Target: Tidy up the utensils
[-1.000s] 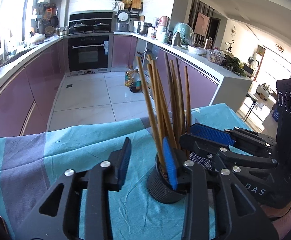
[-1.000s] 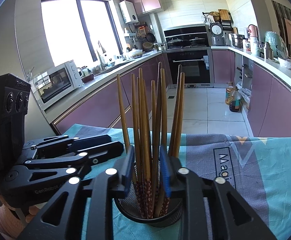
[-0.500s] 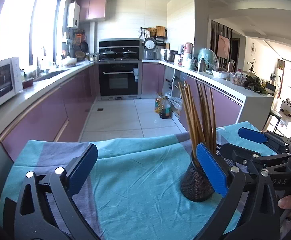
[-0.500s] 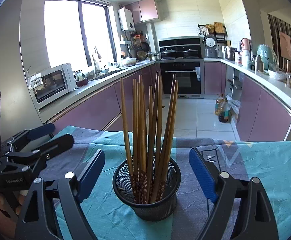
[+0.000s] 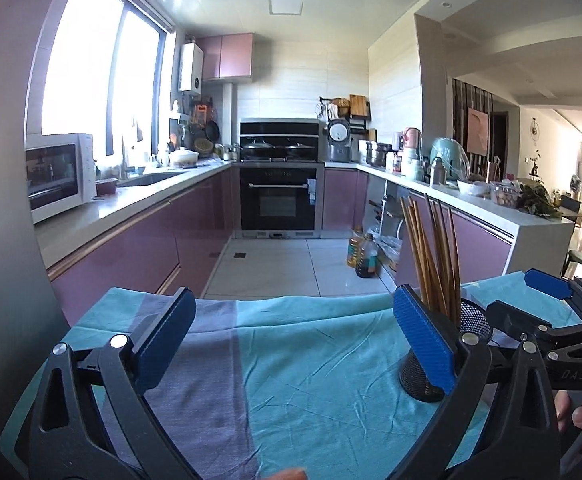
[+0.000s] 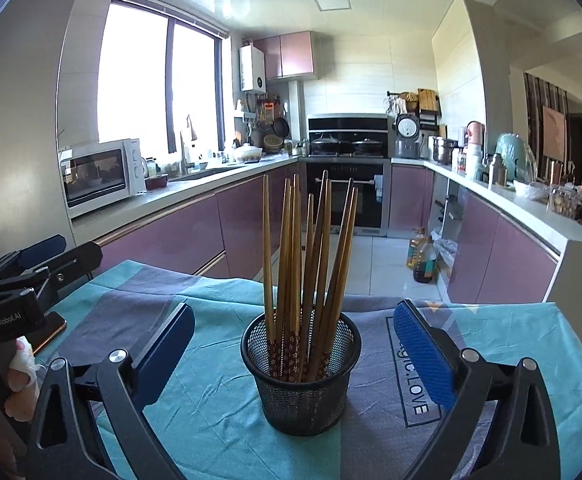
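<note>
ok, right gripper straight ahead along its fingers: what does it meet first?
The mesh cup of chopsticks. It stands centred between the open right gripper fingers, just ahead; nothing lies between. Exact depth is unclear through the fisheye.

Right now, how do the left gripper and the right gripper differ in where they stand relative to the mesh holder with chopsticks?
The right gripper faces the mesh holder, which stands centred ahead of its open fingers. The left gripper faces bare tablecloth; the holder stands off to its right, partly behind one finger. Both have just been opening and hold nothing; the chopsticks stand in the holder.
</note>
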Demonstrator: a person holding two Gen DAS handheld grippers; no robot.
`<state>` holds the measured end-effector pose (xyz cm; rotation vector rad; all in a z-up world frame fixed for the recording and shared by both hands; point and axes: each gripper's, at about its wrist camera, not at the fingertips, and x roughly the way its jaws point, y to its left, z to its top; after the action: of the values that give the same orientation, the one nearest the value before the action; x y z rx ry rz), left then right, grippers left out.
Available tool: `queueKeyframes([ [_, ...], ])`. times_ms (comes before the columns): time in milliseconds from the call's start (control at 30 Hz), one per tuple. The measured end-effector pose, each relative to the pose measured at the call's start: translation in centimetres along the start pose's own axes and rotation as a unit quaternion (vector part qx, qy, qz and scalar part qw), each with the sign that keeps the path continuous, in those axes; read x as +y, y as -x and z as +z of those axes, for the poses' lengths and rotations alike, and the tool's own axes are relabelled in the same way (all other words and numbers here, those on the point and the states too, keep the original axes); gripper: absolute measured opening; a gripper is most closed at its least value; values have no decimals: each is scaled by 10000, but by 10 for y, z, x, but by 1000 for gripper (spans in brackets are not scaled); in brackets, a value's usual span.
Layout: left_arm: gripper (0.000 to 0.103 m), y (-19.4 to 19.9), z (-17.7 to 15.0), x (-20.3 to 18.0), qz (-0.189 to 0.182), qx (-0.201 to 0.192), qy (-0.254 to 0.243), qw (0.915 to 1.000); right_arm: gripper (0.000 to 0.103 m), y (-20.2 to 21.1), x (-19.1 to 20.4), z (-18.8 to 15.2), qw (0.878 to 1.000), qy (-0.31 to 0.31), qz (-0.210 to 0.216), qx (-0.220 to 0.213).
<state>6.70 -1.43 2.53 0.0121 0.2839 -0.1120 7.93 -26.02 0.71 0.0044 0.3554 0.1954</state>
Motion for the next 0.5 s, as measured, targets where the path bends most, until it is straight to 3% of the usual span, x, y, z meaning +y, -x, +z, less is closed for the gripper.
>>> queueKeyframes([
  [500,97,33,-15,8,276,-331,-38,9991,96,30,19,-9,9974,115,-260,-662],
])
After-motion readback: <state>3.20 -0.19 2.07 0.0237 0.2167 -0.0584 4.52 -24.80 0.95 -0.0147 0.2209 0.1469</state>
